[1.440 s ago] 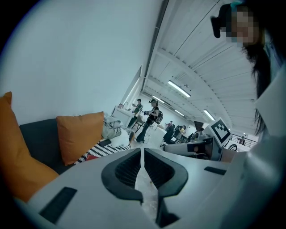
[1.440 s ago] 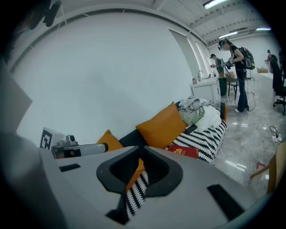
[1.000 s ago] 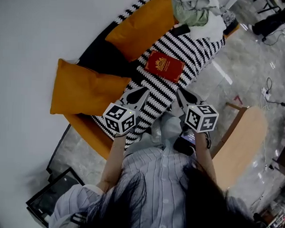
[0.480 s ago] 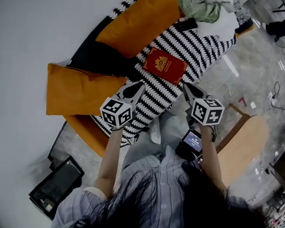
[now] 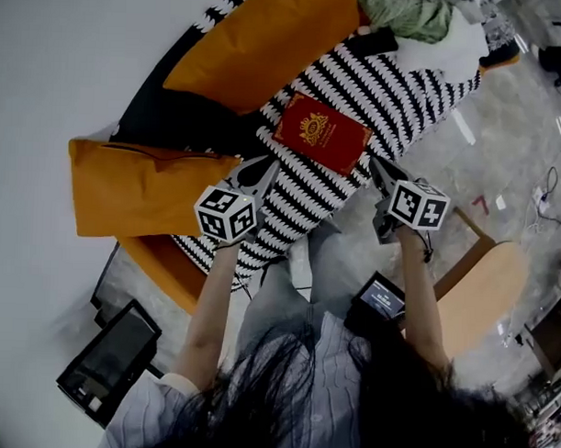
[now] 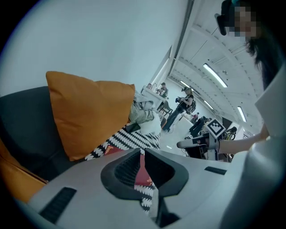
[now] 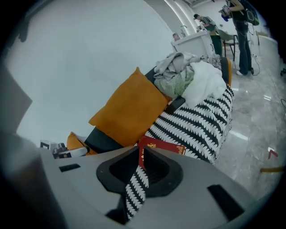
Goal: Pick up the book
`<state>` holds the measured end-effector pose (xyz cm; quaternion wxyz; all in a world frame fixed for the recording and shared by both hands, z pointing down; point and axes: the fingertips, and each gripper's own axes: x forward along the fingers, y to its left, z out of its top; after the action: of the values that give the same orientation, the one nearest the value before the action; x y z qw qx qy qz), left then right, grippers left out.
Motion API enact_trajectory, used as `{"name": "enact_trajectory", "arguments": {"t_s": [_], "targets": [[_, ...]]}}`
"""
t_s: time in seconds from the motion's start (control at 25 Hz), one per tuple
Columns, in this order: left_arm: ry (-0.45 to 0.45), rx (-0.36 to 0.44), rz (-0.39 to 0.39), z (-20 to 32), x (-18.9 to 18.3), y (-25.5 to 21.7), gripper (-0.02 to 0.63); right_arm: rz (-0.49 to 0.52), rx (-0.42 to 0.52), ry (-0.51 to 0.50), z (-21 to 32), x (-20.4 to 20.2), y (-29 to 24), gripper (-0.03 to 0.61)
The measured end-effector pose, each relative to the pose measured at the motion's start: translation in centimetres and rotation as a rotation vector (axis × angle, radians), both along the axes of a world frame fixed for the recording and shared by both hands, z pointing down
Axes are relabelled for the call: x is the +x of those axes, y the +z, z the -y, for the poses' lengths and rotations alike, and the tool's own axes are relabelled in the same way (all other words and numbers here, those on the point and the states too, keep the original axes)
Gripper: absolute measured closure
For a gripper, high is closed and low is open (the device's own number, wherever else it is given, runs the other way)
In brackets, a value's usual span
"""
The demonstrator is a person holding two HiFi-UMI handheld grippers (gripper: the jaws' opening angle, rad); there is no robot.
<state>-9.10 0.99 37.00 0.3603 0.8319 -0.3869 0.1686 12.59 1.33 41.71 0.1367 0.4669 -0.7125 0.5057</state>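
The red book (image 5: 320, 133) lies flat on the striped blanket (image 5: 396, 80), just in front of an orange cushion (image 5: 259, 43). The left gripper (image 5: 267, 165) and right gripper (image 5: 376, 165) flank its near edge. Both have their jaws pressed together on nothing. Neither seems to touch the book, though the angle leaves doubt.

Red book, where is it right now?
Head view, upper middle: the red gold-stamped book lies flat on the black-and-white striped blanket, near the upper orange cushion.

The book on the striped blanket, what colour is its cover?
The book is red with a gold emblem, clearest in the head view.
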Motion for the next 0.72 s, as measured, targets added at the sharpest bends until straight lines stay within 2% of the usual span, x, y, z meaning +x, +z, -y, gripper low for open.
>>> {"name": "enact_trajectory", "arguments": {"t_s": [0.12,0.32,0.6,0.72], "targets": [[0.017,-0.042,0.021,1.0,0.2,3.7,0.584,-0.007,-0.015,0.004,1.7,1.3,3.6,0.537],[0.043,-0.133,0.056,1.4,-0.2,9.6,0.491,-0.009,-0.034,-0.063,3.2,1.2,8.3,0.535],[0.008,-0.245,0.043,3.0,-0.9,16.8,0.462,-0.007,-0.060,-0.056,5.5,2.5,14.1,0.530],[-0.004,-0.276,0.045,3.9,-1.9,19.6,0.449,0.007,-0.065,-0.041,6.4,2.5,16.4,0.472]]}}
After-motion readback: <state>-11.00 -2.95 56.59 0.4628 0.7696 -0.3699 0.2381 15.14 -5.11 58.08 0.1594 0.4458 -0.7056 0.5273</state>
